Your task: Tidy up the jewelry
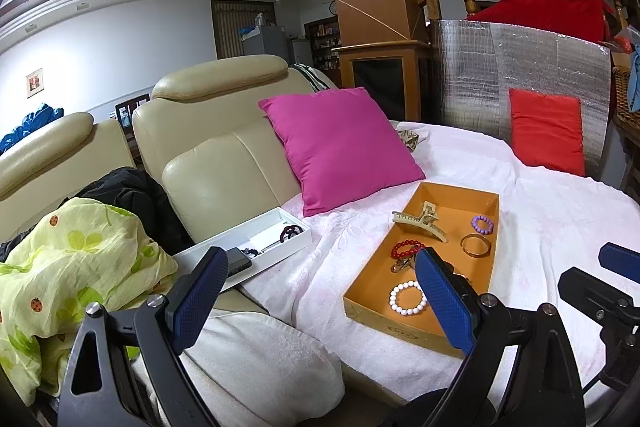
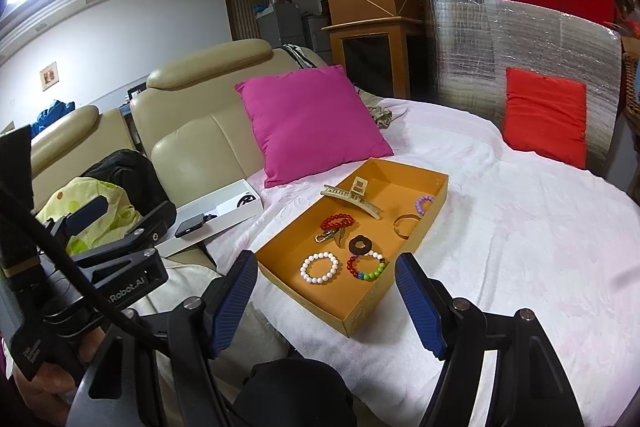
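Observation:
An orange tray (image 2: 434, 187) (image 1: 362, 291) lies on the white bedspread. It holds a beige hair claw (image 2: 352, 199) (image 1: 420, 223), a red bead bracelet (image 2: 338, 221), a white bead bracelet (image 2: 319, 267) (image 1: 408, 297), a multicolour bead bracelet (image 2: 368, 267), a dark ring (image 2: 360, 246), a gold bangle (image 2: 406, 225) (image 1: 475, 245) and a purple bracelet (image 2: 423, 203) (image 1: 482, 223). My left gripper (image 1: 320, 301) is open and empty, left of the tray's near end. My right gripper (image 2: 326, 301) is open and empty, just before the tray's near edge.
A white box (image 1: 296, 241) (image 2: 248, 213) with a dark ornament and a phone (image 2: 190, 226) sits on the beige sofa (image 1: 224, 163). A magenta pillow (image 2: 310, 121) lies behind the tray, a red pillow (image 2: 544, 117) at the far right. Green patterned cloth (image 1: 68, 287) is at left.

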